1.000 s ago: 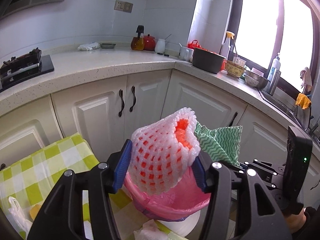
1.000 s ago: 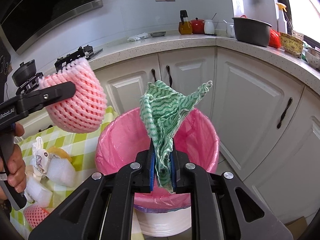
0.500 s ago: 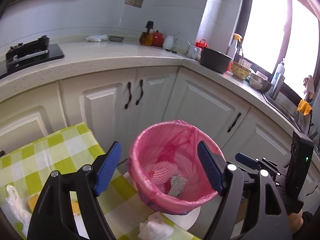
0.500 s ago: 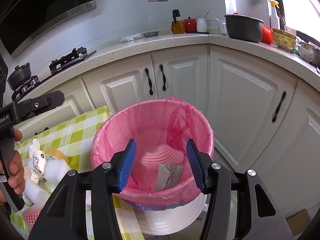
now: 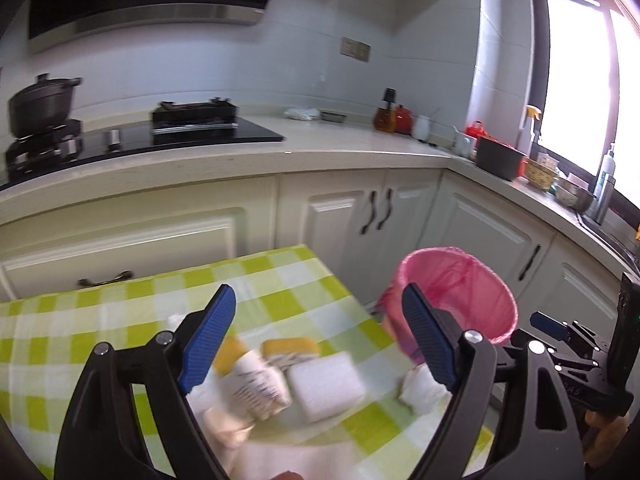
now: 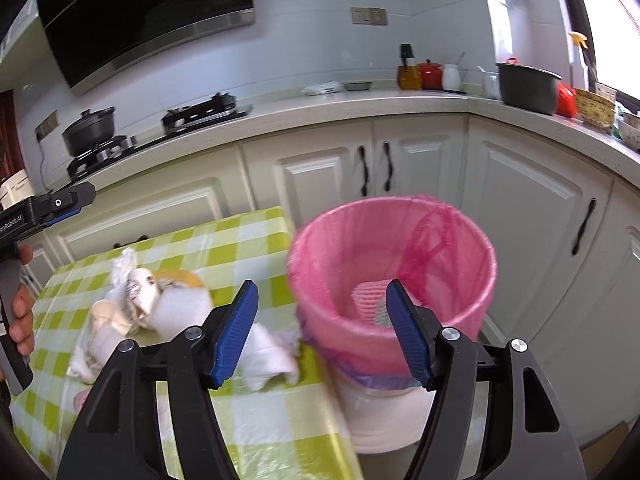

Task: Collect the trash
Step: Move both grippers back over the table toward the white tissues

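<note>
- Left gripper (image 5: 316, 344): jaws spread wide, nothing between them, hovering above the table (image 5: 120, 312) with the green-and-white checked cloth.
- Right gripper (image 6: 320, 332): jaws likewise released and empty, straddling the near rim of the bin (image 6: 392, 276).
- Bin: white, pink liner, standing just beside the table's right edge, in front of the white cabinets (image 6: 520, 200).
- Inside the bin: pink foam net (image 6: 368, 294) on the bottom, with a grey patterned scrap touching it.
- Remaining trash (image 5: 288, 380): a blurred cluster of white foam pieces, yellow items and crumpled wrappers on the table, left of the bin.
- Crumpled tissue (image 6: 272, 354): near the table's right edge, closest to the bin.
</note>
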{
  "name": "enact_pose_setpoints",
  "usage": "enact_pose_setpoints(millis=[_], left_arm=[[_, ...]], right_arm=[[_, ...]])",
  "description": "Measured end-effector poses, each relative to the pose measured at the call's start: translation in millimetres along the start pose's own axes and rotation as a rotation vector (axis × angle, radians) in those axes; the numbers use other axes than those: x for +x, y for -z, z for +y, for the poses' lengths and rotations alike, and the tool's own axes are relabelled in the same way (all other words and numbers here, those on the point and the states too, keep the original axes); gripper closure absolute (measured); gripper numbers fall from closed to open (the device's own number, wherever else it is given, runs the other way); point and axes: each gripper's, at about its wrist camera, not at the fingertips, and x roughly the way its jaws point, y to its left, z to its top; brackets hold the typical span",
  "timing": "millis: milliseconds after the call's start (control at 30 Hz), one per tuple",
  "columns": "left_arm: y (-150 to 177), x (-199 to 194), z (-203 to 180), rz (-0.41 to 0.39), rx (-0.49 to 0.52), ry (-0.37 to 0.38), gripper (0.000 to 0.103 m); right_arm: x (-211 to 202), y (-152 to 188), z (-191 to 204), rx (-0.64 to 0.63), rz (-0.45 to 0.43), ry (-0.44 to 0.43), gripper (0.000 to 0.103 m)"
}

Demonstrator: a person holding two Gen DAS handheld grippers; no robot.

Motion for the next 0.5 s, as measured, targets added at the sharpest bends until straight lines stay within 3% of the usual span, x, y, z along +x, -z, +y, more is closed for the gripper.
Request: enact_pose_setpoints(millis=[267,500], left_arm=[[49,-59,47,0.010,-0.058,-0.097,0.019],[104,-73,66,0.088,-0.086,-0.143,0.019]], right_arm=[[7,28,34,-0.028,0.066,-0.059,0.035],[22,46,55,-0.057,0.121,-0.091,0.035]])
